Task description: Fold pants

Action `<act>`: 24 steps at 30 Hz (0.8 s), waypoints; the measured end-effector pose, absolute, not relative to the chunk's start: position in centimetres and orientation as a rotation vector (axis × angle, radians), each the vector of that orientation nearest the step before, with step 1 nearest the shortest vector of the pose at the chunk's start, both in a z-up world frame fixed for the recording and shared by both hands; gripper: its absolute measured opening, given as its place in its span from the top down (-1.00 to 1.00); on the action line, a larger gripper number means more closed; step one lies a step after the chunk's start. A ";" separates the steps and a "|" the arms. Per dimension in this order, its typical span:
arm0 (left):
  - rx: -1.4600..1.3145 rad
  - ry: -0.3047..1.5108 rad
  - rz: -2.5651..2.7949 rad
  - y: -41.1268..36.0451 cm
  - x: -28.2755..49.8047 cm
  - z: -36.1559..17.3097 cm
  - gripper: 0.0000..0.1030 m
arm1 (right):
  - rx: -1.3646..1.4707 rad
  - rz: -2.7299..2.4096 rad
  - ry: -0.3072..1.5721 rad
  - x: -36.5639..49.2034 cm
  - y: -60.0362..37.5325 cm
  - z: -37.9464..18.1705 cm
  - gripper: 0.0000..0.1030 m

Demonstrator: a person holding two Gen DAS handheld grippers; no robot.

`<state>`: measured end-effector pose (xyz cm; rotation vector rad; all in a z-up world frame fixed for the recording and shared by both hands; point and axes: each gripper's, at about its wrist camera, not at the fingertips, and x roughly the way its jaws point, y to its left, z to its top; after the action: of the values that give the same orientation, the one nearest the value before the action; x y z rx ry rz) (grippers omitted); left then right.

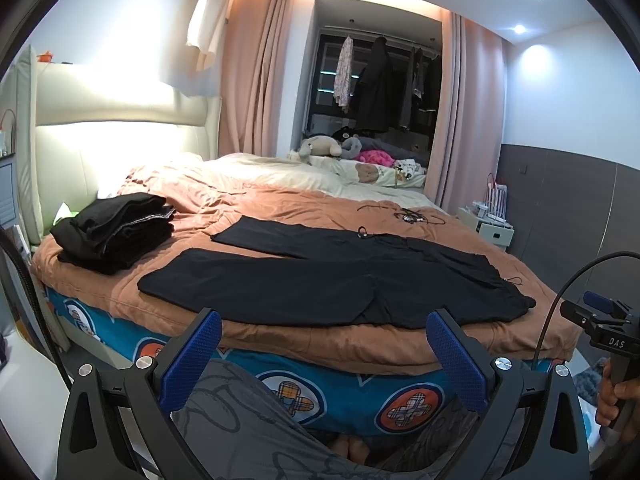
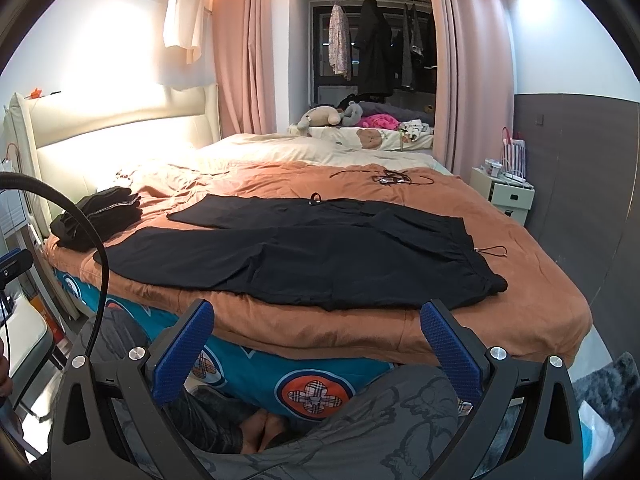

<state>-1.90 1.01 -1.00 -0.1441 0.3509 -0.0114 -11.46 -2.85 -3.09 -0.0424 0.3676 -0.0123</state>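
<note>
Black pants (image 1: 320, 280) lie spread flat on the orange bedcover, waistband to the right and both legs pointing left; they also show in the right wrist view (image 2: 320, 256). My left gripper (image 1: 324, 324) is open and empty, held off the near edge of the bed, short of the pants. My right gripper (image 2: 316, 316) is open and empty too, also just short of the near bed edge. The right gripper's body shows at the right edge of the left wrist view (image 1: 608, 332).
A stack of folded black clothes (image 1: 116, 232) sits at the left of the bed. Black cords (image 2: 384, 178) lie beyond the pants. A drawstring (image 2: 492, 251) trails from the waistband. A white bedside cabinet (image 2: 504, 192) stands at the right. My knees are below the grippers.
</note>
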 end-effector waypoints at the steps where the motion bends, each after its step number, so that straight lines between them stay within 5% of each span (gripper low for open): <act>1: -0.144 0.351 -0.009 1.1 -1.9 -1.0 -0.99 | -0.043 -0.017 0.365 -11.5 -2.9 -3.1 -1.00; 24: -0.147 0.422 0.029 2.9 2.7 -2.0 -0.99 | 0.024 -0.042 0.400 -6.1 -4.8 -3.5 -1.00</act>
<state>2.73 2.94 -2.04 -0.1475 0.4223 0.0292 -6.11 -4.80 -3.48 0.0240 0.4004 -0.0424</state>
